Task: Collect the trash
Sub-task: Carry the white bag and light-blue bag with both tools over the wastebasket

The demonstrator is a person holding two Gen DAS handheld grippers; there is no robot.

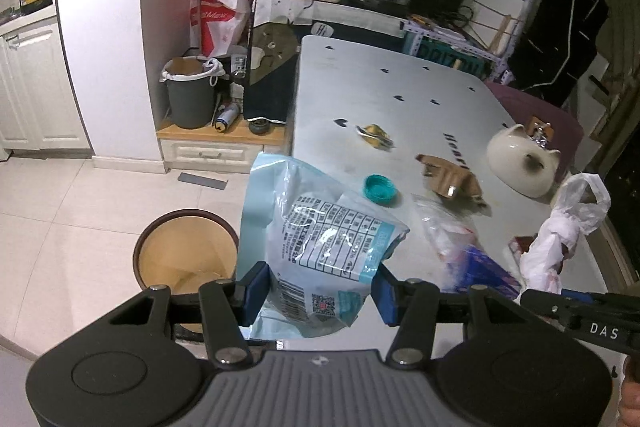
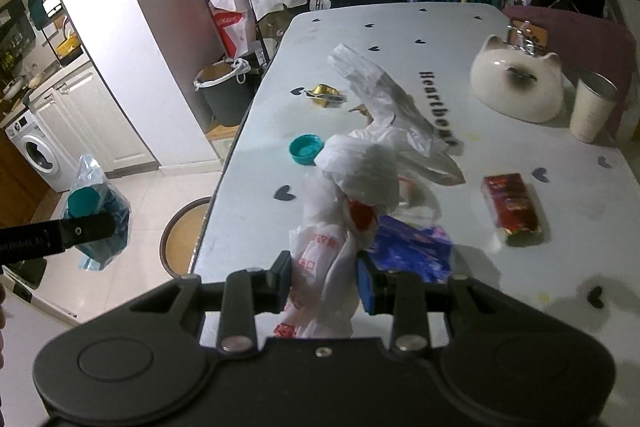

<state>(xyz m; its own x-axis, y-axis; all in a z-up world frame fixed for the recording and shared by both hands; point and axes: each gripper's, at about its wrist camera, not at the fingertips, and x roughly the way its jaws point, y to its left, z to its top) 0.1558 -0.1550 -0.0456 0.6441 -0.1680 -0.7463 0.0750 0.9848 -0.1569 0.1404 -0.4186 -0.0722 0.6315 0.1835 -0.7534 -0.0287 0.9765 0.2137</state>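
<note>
My left gripper (image 1: 318,293) is shut on a light blue plastic pouch (image 1: 320,239) and holds it at the table's left edge, above and beside a round brown bin (image 1: 184,251) on the floor. My right gripper (image 2: 324,285) is shut on a crumpled white plastic bag (image 2: 360,179) with red print, lifted above the white table (image 2: 500,147). The bag also shows in the left wrist view (image 1: 560,239). The pouch shows in the right wrist view (image 2: 98,223), off the table's left side.
On the table lie a teal cap (image 2: 306,148), a gold wrapper (image 2: 326,95), a red packet (image 2: 512,209), a blue wrapper (image 2: 412,247), brown cardboard scrap (image 1: 450,179), a cat-shaped bowl (image 2: 518,83) and a cup (image 2: 592,107). A grey bin (image 1: 190,95) stands by the wall.
</note>
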